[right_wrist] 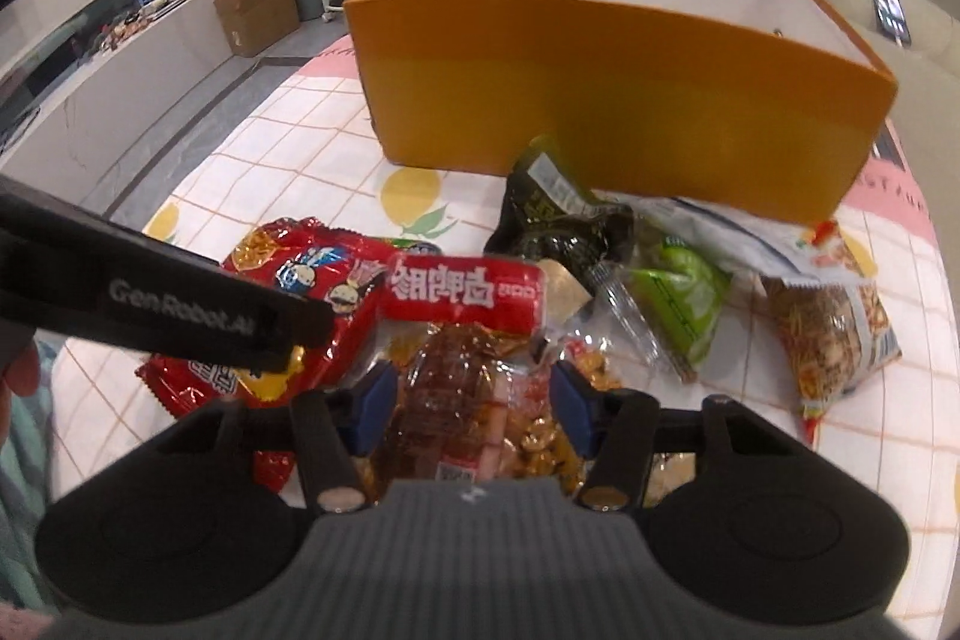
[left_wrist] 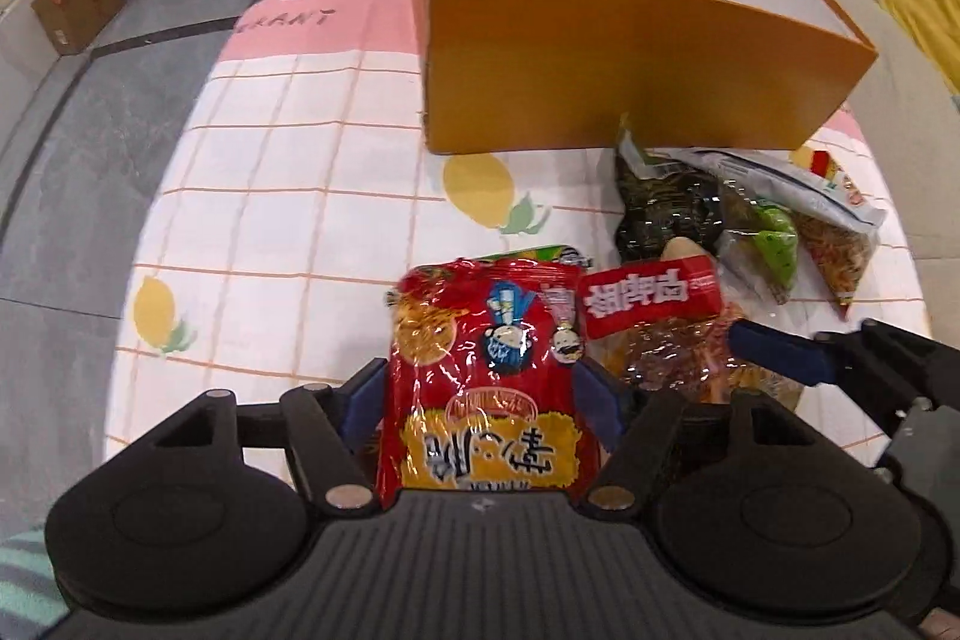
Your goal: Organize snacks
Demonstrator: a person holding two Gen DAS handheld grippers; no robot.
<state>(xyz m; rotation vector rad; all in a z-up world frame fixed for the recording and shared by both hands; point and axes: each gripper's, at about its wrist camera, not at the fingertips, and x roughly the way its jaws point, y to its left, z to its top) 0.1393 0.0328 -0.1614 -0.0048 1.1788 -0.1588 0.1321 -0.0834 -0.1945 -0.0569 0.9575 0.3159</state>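
Spread over the round worktop (left_wrist: 270, 196) is a pale checked cloth with lemon prints, and at its far side stands an open orange box (left_wrist: 630, 64), its white inside showing nothing in either view. The snacks lie in a loose heap just near of the box.

On the left of the heap, the left gripper (left_wrist: 480, 400) stands apart, its blue pads flanking a red noodle packet (left_wrist: 486, 370); whether the pads already press the foil I cannot tell. The right gripper (right_wrist: 474, 406) is likewise apart, straddling a clear packet of brown snacks (right_wrist: 462, 400) with a red header (right_wrist: 468, 295), and the pads do not look to be pressing yet.

To do this step well, each gripper should, I judge, close across the body of its packet rather than a loose edge, firmly enough to lift but not to crush the contents, then rise clear of the neighbours before heading for the box.

Only the right wrist view shows the far inner wall of the box and the left gripper's arm crossing over the red packet. Seen from the left wrist, a fingertip (left_wrist: 774, 349) of the right gripper reaches in from the right, over the clear packet, with a green packet (left_wrist: 774, 244) beyond.
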